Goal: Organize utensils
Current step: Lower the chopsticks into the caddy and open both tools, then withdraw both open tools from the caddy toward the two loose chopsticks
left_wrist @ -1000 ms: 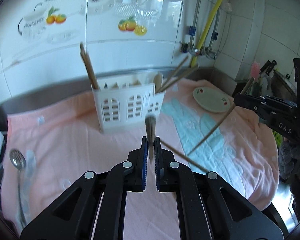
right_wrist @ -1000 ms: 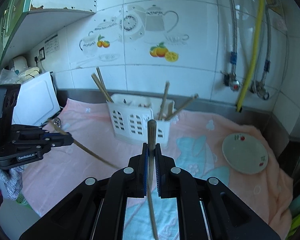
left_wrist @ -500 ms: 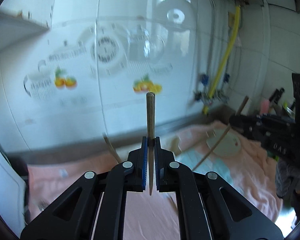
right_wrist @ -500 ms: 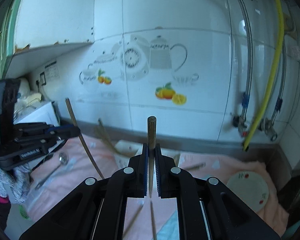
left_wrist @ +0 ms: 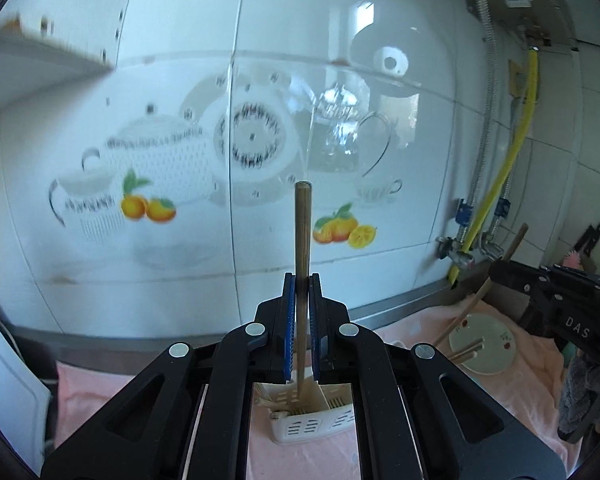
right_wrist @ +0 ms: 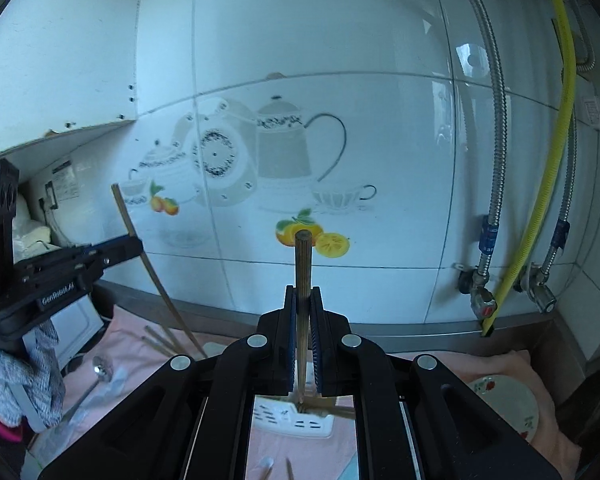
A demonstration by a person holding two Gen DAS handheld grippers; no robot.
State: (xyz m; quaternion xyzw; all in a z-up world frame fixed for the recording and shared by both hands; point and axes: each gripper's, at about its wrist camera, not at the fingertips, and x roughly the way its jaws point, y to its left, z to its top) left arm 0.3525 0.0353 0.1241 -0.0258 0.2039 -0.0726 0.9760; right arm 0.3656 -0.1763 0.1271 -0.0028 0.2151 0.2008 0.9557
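Observation:
My left gripper (left_wrist: 300, 280) is shut on a wooden chopstick (left_wrist: 302, 232) held upright, its lower tip over the white slotted utensil holder (left_wrist: 312, 426) seen between the jaws. My right gripper (right_wrist: 303, 292) is shut on another wooden chopstick (right_wrist: 302, 264), also upright, its tip above the same white holder (right_wrist: 292, 420). From the right wrist camera the left gripper (right_wrist: 136, 242) shows at the left with its chopstick (right_wrist: 156, 276) slanting down. The left wrist camera catches the right gripper (left_wrist: 496, 270) at the right with its chopstick (left_wrist: 484, 292).
A pink towel (right_wrist: 480, 364) covers the counter. A small plate (right_wrist: 504, 404) with a cherry pattern lies at the right, a metal spoon (right_wrist: 100, 372) at the left. Loose chopsticks (right_wrist: 160, 340) lie on the towel. Tiled wall, steel pipes and a yellow hose (right_wrist: 548, 200) stand behind.
Both grippers have risen and tipped up with their chopsticks. The holder has dropped from mid-frame to below the jaws, and the wall now fills both views.

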